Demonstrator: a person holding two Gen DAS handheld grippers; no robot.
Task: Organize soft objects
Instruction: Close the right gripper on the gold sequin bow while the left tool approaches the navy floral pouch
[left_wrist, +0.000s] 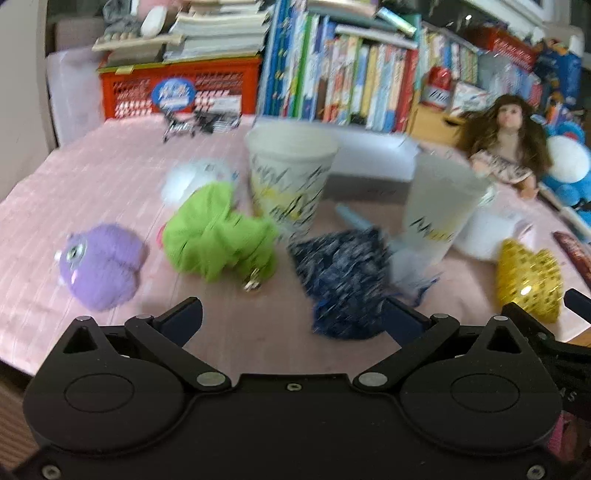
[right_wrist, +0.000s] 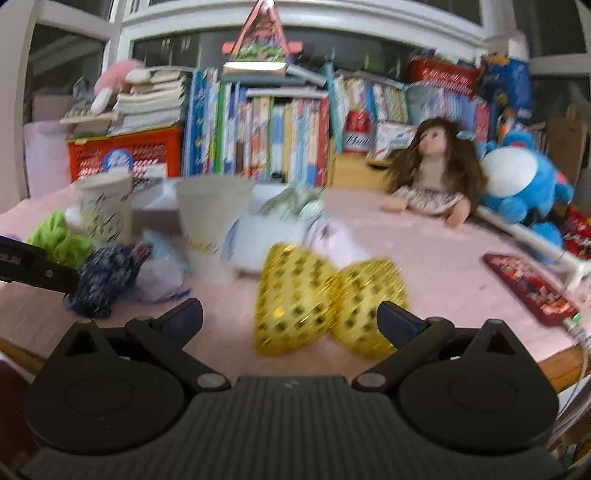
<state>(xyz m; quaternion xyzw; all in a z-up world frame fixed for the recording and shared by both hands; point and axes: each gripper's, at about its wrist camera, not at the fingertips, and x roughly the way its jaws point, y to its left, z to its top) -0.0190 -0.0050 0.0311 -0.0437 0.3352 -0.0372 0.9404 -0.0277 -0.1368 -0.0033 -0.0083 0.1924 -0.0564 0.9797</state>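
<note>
On the pink table (left_wrist: 92, 177) lie a purple plush (left_wrist: 101, 266), a green fabric scrunchie (left_wrist: 218, 236), a dark blue scrunchie (left_wrist: 343, 273) and a gold sequin bow (left_wrist: 528, 277). Two paper cups (left_wrist: 290, 173) (left_wrist: 439, 206) stand upright behind them. My left gripper (left_wrist: 291, 317) is open and empty, just in front of the blue scrunchie. In the right wrist view my right gripper (right_wrist: 290, 317) is open and empty, with the gold bow (right_wrist: 321, 299) just ahead between its fingers. The blue scrunchie (right_wrist: 105, 277), the green scrunchie (right_wrist: 61, 240) and both cups (right_wrist: 105, 210) (right_wrist: 210, 218) show at left.
A white fluffy toy (right_wrist: 269, 236) lies behind the bow. A doll (right_wrist: 432, 177) and a blue plush (right_wrist: 524, 181) sit at the back right. A red phone (right_wrist: 528, 288) lies near the right edge. Books (right_wrist: 258, 129) and an orange crate (right_wrist: 122, 151) line the back.
</note>
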